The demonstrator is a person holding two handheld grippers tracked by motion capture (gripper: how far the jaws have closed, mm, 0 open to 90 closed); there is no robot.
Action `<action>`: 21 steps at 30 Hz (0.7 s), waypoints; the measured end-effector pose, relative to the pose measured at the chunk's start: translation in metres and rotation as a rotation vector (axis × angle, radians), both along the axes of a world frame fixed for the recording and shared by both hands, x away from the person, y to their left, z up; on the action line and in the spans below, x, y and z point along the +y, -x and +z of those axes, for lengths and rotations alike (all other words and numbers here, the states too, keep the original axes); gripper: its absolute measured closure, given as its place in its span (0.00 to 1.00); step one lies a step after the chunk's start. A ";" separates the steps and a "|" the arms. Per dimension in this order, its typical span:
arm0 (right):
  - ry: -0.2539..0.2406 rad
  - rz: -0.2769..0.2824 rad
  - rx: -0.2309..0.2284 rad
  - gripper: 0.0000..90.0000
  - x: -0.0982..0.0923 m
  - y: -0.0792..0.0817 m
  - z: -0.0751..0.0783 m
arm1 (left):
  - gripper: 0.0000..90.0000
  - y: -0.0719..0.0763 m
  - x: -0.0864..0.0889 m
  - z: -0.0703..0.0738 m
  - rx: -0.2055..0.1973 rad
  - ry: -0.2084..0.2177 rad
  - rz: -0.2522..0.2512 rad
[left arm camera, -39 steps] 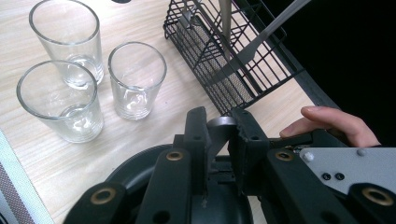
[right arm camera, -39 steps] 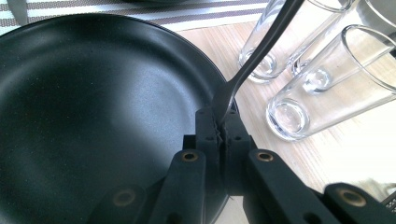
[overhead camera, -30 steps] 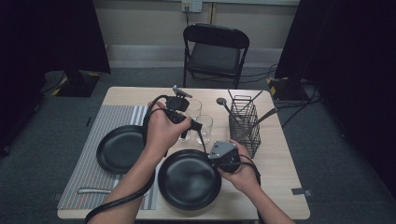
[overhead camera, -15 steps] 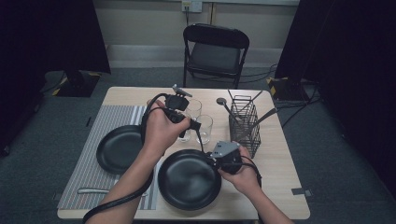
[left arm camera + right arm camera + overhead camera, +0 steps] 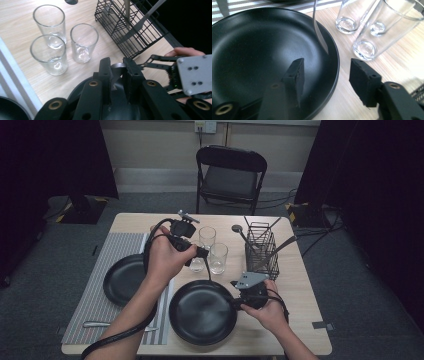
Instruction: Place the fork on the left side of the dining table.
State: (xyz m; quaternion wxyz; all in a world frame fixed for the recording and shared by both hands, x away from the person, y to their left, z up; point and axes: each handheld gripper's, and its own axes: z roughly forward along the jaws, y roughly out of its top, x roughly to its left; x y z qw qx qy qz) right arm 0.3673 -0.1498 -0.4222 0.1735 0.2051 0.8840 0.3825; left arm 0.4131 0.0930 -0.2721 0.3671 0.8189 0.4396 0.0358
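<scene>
Over the near plate [image 5: 200, 320], at 6 o'clock on the table [image 5: 300, 320], I have a utensil [image 5: 320, 32] hanging point-down.

My left gripper [image 5: 202, 253] is clamped narrow on the utensil's handle, above the plate's 12 o'clock rim. My right gripper [image 5: 234, 301] sits at the plate's 3 o'clock; its jaws have just been opening and now stand wide, with the rim between them, unpressed. Three glasses [image 5: 218, 257] stand close behind the utensil at 12 o'clock, crowding it, and one wire caddy [image 5: 262, 252] with cutlery stands at 2 o'clock. I count two black plates; the second plate [image 5: 122, 280] lies on one striped mat [image 5: 95, 310] at 9 o'clock. One chair [image 5: 230, 175] stands beyond.
</scene>
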 end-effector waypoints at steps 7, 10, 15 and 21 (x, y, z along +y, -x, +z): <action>-0.024 -0.021 0.024 0.38 -0.015 0.005 -0.002 | 0.86 -0.001 0.011 0.002 -0.003 -0.004 0.000; -0.024 -0.021 0.026 0.34 -0.021 0.008 -0.004 | 0.86 -0.001 0.014 0.003 -0.005 -0.004 0.008; -0.015 -0.025 0.046 0.27 -0.031 0.015 -0.010 | 0.86 -0.003 0.018 0.003 -0.009 -0.011 0.021; -0.003 -0.032 0.089 0.21 -0.044 0.019 -0.018 | 0.86 -0.006 0.026 0.004 0.000 -0.010 0.021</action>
